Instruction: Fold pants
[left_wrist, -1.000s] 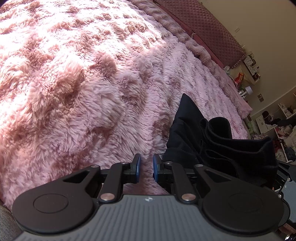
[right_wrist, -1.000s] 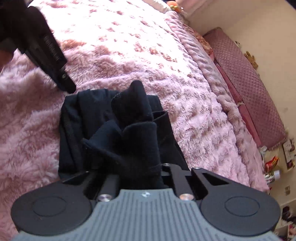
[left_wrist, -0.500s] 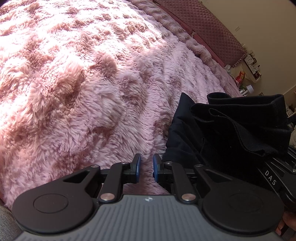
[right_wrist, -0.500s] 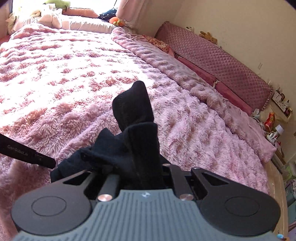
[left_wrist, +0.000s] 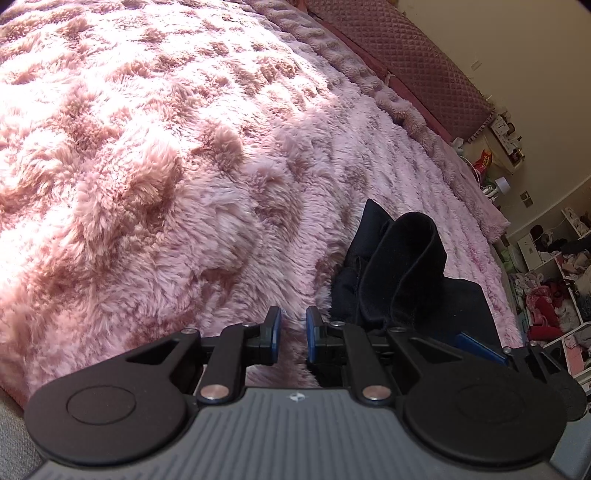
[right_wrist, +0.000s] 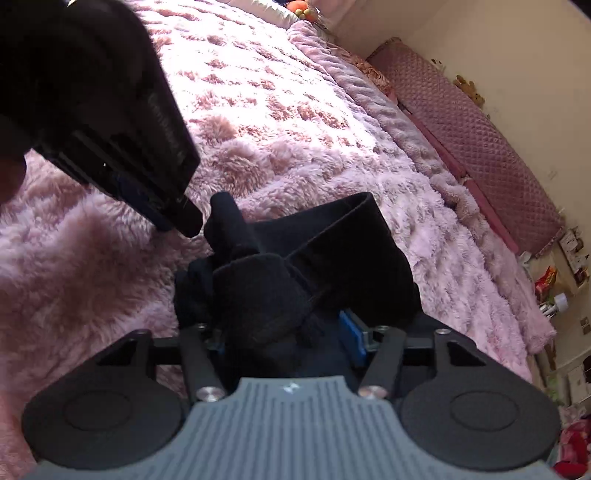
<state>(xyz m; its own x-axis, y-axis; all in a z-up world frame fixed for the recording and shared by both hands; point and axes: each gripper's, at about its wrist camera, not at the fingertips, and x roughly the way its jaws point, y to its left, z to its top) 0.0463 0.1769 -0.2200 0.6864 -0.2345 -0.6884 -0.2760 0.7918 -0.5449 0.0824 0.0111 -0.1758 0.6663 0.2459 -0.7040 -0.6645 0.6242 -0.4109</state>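
While your right gripper (right_wrist: 286, 341) has just been opening its jaws wide, the bunched black pants (right_wrist: 295, 273) sit loose between them on the fluffy pink blanket (right_wrist: 332, 122). Your left gripper (left_wrist: 292, 334) hovers just beside the pants' left edge, its jaws nearly closed on nothing.

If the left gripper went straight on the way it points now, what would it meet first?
Most likely the pink fluffy blanket: beyond the left gripper only fur shows. The black pants lie off to its right, though depth is hard to judge.
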